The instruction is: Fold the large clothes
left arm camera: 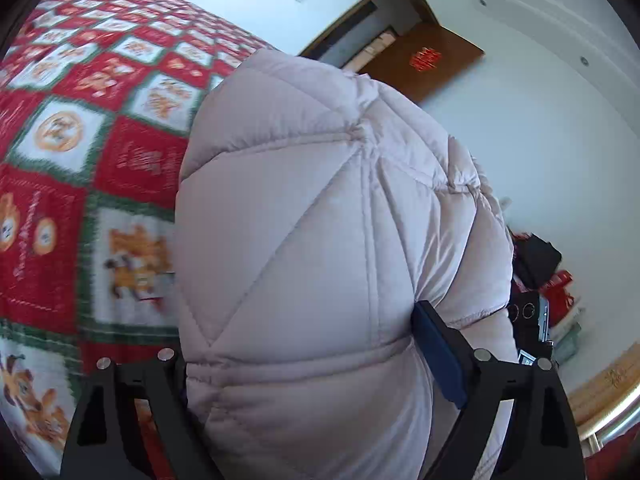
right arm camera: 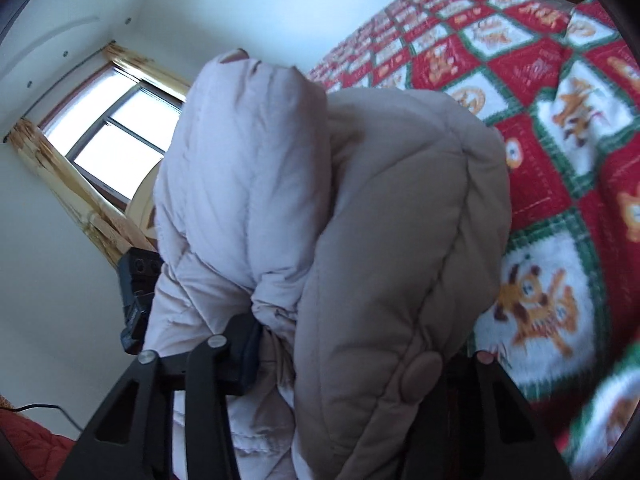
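A pale, quilted puffer jacket (left arm camera: 320,216) fills the middle of the left wrist view. My left gripper (left arm camera: 304,344) is shut on a thick bunch of it; the right blue pad (left arm camera: 436,356) presses into the fabric and the left finger is hidden behind it. In the right wrist view the same jacket (right arm camera: 360,220) hangs bunched, pale on the left and beige on the right. My right gripper (right arm camera: 360,344) is shut on it; the left pad (right arm camera: 248,348) presses the fabric and the right finger is covered by the beige part.
A bed with a red, green and white patterned quilt (left arm camera: 80,160) lies to the left, and shows at the right in the right wrist view (right arm camera: 560,160). A brown door (left arm camera: 424,60), a window (right arm camera: 116,136) and dark clutter (left arm camera: 536,280) stand by the walls.
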`<state>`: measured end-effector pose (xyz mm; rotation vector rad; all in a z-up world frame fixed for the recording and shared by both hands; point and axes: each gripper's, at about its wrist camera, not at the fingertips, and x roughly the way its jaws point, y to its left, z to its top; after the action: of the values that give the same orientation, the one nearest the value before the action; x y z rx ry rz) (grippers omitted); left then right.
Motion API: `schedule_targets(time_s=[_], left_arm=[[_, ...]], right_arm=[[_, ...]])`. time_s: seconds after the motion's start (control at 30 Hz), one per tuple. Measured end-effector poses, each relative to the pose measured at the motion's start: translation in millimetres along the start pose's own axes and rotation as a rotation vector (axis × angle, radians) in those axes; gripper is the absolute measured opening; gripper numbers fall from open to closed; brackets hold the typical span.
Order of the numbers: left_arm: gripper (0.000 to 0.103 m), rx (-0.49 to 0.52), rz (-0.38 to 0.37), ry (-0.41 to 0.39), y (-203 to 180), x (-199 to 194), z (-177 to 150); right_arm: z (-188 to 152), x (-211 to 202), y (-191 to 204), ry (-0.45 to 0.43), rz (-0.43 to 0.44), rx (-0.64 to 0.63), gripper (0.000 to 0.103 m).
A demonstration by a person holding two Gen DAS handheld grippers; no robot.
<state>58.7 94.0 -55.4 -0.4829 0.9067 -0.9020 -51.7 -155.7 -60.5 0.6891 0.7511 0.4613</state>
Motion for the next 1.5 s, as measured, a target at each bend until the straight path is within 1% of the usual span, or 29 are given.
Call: schedule_targets(time_s=[0.17,0.27,0.33,0.37,0.47,0.57,0.67,0.7,0.77,0.83,0.93,1.0,1.03,1.1,1.2,1.3,1.4,1.47,1.5], left_arm=[[0.089,0.065,-0.068,-0.011,-44,11,19],[0.089,0.105,-0.11,0.002,-71,31,34],[0.089,0.146,-0.147,0.02,-93,51,45],[0.089,0.159,-0.159,0.026,-96,60,50],[0.089,0.204,-0.201,0.05,-125,89,60],[0.089,0.26,-0.214,0.051,-152,119,73],[0.089,0.308,-0.224,0.053,-176,148,81],[0.089,0.32,-0.228,0.06,-182,161,83],[0.089,0.318,-0.229,0.074,-182,179,85],[0.089,0.28,-0.224,0.109,-176,196,90],[0.089,0.23,-0.249,0.127,-166,201,98],[0.089,0.208,-0.272,0.127,-166,201,103],[0.089,0.23,-0.274,0.125,-174,200,104],[0.089,0.273,-0.289,0.117,-195,197,106],[0.089,0.326,-0.34,0.112,-232,198,110],[0.089,0.382,-0.407,0.113,-275,193,110],[0.089,0.429,-0.489,0.115,-323,186,105],[0.089,0.423,-0.549,0.127,-347,188,102],[0.089,0.412,-0.58,0.137,-356,190,101]], right_arm=[[19,-42,13,-0.106,0.004,-0.034,0.046],[22,-75,12,-0.171,-0.005,-0.036,0.046],[26,-100,13,-0.231,-0.028,-0.052,0.046],[28,-114,14,-0.258,-0.046,-0.06,0.046],[36,-141,6,-0.316,-0.095,-0.057,0.046],[46,-169,-7,-0.376,-0.136,-0.043,0.046],[57,-185,-23,-0.419,-0.166,-0.028,0.046],[61,-193,-31,-0.432,-0.164,-0.007,0.046],[67,-198,-44,-0.437,-0.156,0.014,0.046],[73,-194,-65,-0.429,-0.156,0.068,0.046],[72,-189,-76,-0.418,-0.121,0.094,0.046],[73,-194,-72,-0.441,-0.098,0.075,0.046],[73,-199,-68,-0.454,-0.091,0.058,0.046],[78,-212,-51,-0.478,-0.106,0.015,0.046],[81,-241,-32,-0.533,-0.113,-0.024,0.046],[81,-279,-16,-0.603,-0.117,-0.045,0.046],[77,-317,6,-0.662,-0.16,-0.08,0.046],[74,-350,26,-0.696,-0.21,-0.104,0.046],[73,-359,32,-0.706,-0.228,-0.11,0.046]])
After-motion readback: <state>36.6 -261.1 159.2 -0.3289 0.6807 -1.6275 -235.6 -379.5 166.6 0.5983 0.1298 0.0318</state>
